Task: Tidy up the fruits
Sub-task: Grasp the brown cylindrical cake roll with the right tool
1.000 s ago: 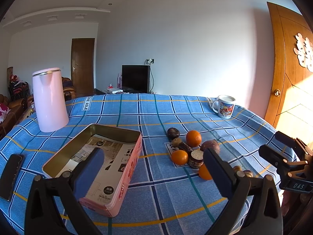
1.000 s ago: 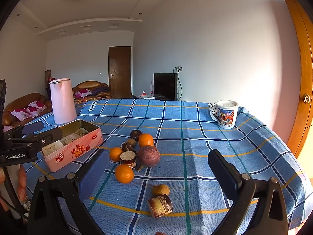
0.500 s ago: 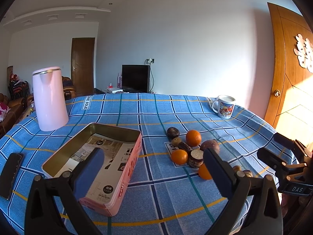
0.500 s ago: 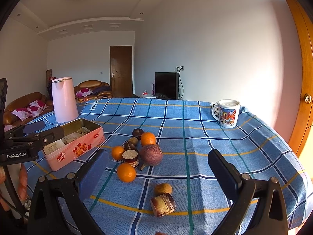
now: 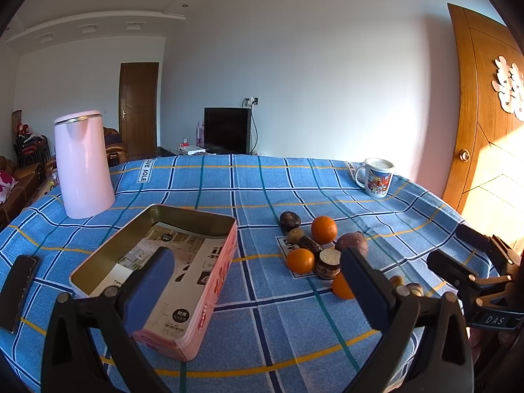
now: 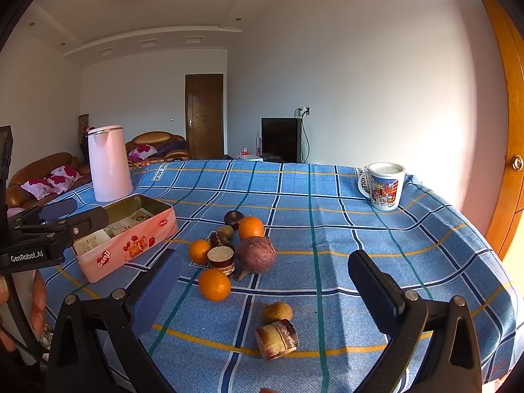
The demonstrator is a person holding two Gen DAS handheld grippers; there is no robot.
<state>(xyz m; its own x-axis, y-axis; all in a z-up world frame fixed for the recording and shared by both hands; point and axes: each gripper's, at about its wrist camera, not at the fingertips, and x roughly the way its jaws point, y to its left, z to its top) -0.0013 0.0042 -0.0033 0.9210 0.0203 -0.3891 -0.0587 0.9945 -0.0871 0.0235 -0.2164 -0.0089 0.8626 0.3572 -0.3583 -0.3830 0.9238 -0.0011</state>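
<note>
A living room with white walls and brown doors; a table under a blue plaid tablecloth (image 6: 327, 229) fills the foreground in both wrist views.

The fruit lies in a loose cluster near the middle of the cloth. Three oranges: one at the far side (image 6: 251, 228), one at the left (image 6: 199, 251), one nearest the camera and slightly apart (image 6: 214, 285). A large purple round fruit (image 6: 256, 254) sits right of a cut, dark-skinned cylindrical piece (image 6: 221, 258), the two just beside each other. Behind them are a dark round fruit (image 6: 233, 218) and smaller brownish items, too small to identify. Nearer the table edge, apart from the cluster, lie a small yellow-brown fruit (image 6: 277, 311) and a second cut cylindrical piece (image 6: 276, 339), close together.

Left of the cluster stands an open pink tin box (image 5: 183, 294) with printed paper inside and no fruit in it.

The left gripper (image 5: 255, 281) hovers above the near edge, fingers spread wide and empty, one finger over the tin. The right gripper (image 6: 262, 281) likewise hovers wide apart and empty, framing the fruit.

Further out: a pink kettle (image 5: 83, 163) at the far left, a printed mug (image 6: 383, 185) at the far right, a dark phone (image 5: 18, 290) at the left edge.
</note>
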